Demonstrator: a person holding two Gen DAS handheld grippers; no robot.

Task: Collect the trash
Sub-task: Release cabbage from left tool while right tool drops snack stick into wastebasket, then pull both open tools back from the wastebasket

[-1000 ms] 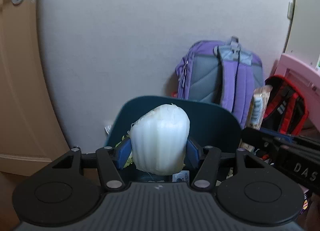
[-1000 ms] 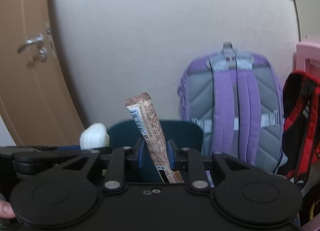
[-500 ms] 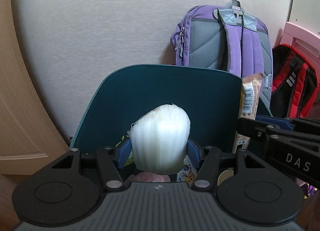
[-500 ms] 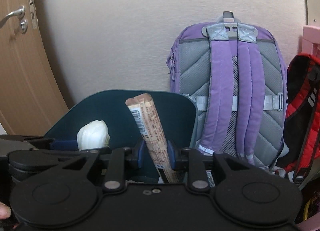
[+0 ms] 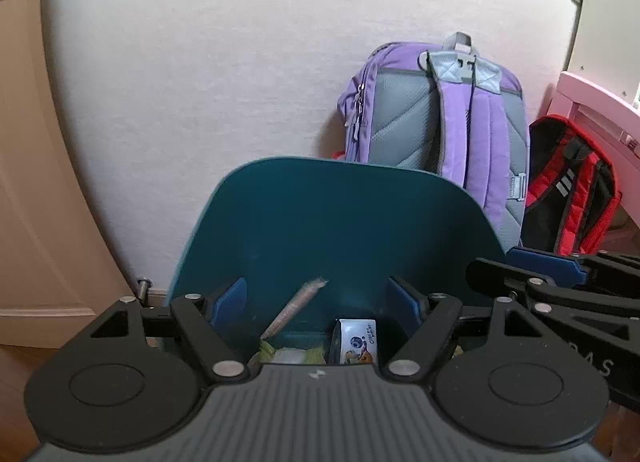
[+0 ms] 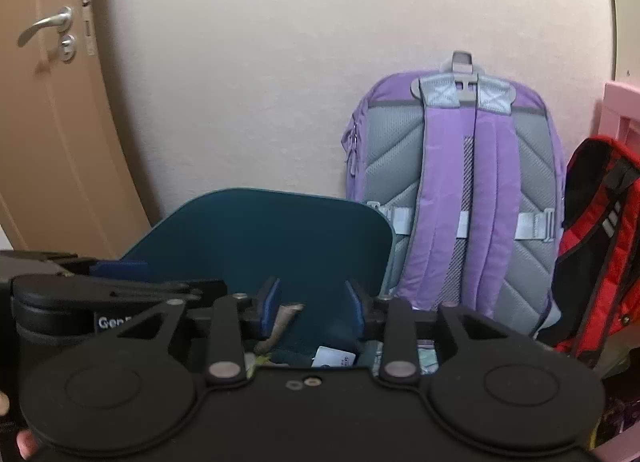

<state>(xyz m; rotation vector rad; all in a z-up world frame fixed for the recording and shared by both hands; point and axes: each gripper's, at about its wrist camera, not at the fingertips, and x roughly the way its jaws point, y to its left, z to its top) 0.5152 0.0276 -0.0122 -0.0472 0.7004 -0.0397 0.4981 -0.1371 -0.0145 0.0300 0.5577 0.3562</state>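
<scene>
A teal trash bin (image 5: 332, 222) with its tall back stands against the wall, right below both grippers. My left gripper (image 5: 318, 298) hangs over it with its jaws opening and nothing between them. Down in the bin lie a white wad (image 5: 289, 356), a small printed carton (image 5: 356, 342) and a brown snack wrapper (image 5: 296, 308) leaning on the back wall. My right gripper (image 6: 312, 308) is over the bin (image 6: 272, 242) too, jaws opening. The wrapper (image 6: 285, 318) sits loose below them, close to the left pad. The left gripper (image 6: 120, 274) shows beside it.
A purple and grey backpack (image 6: 460, 190) leans on the wall right of the bin, with a red and black bag (image 6: 596, 246) beyond it. A wooden door (image 6: 52, 102) stands at the left. Pink furniture (image 5: 600, 102) is at the far right.
The left jaws spread and the white wad dropped into the bin. The right jaws parted and the snack wrapper slid down into the bin.
</scene>
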